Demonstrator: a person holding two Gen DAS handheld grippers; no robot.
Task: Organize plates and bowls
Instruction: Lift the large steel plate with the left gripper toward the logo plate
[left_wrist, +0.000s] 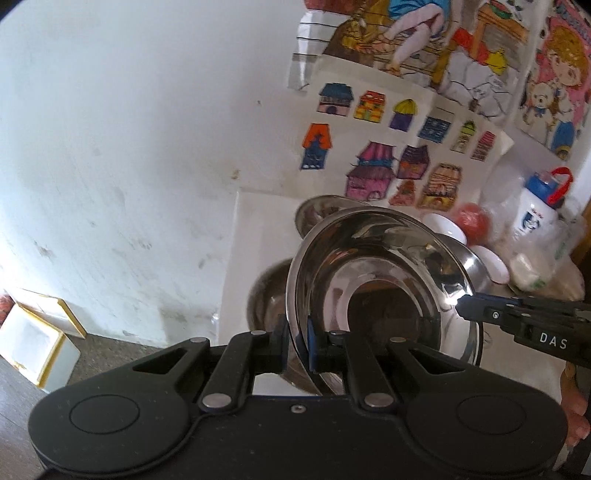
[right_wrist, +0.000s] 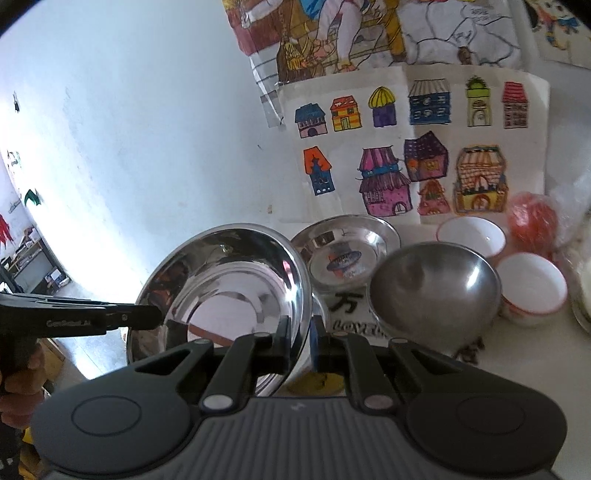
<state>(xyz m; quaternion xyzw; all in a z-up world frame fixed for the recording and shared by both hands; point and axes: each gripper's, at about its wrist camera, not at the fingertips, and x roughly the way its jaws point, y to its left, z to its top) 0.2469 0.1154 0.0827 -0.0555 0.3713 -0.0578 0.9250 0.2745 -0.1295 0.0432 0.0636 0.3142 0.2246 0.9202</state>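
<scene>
Steel plate (left_wrist: 376, 280) tilted on edge, rim pinched between both grippers' fingers (left_wrist: 282, 343).

White "DAS" on right gripper (left_wrist: 461, 308) body, black "万" on table (right_wrist: 424, 354) surface

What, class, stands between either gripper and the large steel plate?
Nothing visible. The left gripper and the right gripper each already pinch the rim of the large steel plate, on opposite sides, holding it tilted above the table.
</scene>
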